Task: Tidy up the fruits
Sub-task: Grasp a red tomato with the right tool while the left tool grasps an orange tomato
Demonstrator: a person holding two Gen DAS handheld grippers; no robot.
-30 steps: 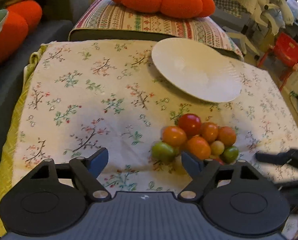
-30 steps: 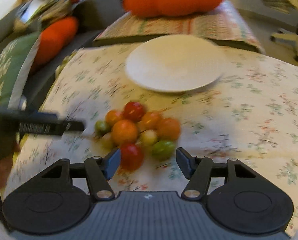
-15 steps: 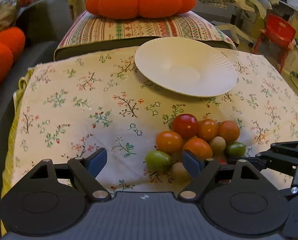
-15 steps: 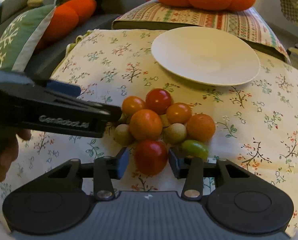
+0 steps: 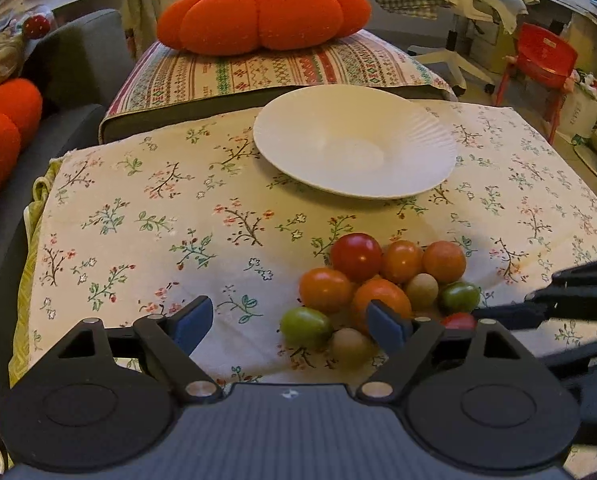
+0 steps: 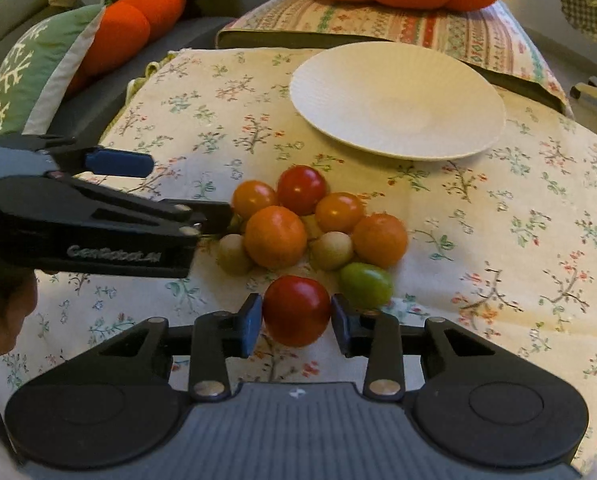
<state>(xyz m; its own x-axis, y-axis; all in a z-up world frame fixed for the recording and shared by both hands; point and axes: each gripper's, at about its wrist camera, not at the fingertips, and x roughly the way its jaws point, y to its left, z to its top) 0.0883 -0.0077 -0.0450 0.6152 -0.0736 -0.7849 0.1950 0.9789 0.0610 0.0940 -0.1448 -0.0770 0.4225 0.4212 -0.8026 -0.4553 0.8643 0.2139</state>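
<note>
Both wrist views low, close, facing plate [image 5: 354,144] across floral cloth [image 5: 146,208]; left view from left; both share tomato cluster [image 6: 298,220].

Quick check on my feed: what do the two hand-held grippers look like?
Both alike: a black ribbed body with two round discs, black linkage arms on silver pivots, blue pads. The left hand-held gripper carries white side lettering in the right view. The right hand-held gripper matches. No cables or sleeves visible.

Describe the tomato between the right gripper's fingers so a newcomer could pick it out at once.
Start at the white plate on the floral cloth; nearer the camera lies a cluster of small tomatoes. The tomato sits at the cluster's near edge, between the right gripper's fingers. It is deep red, unlike the green one beside it.
</note>
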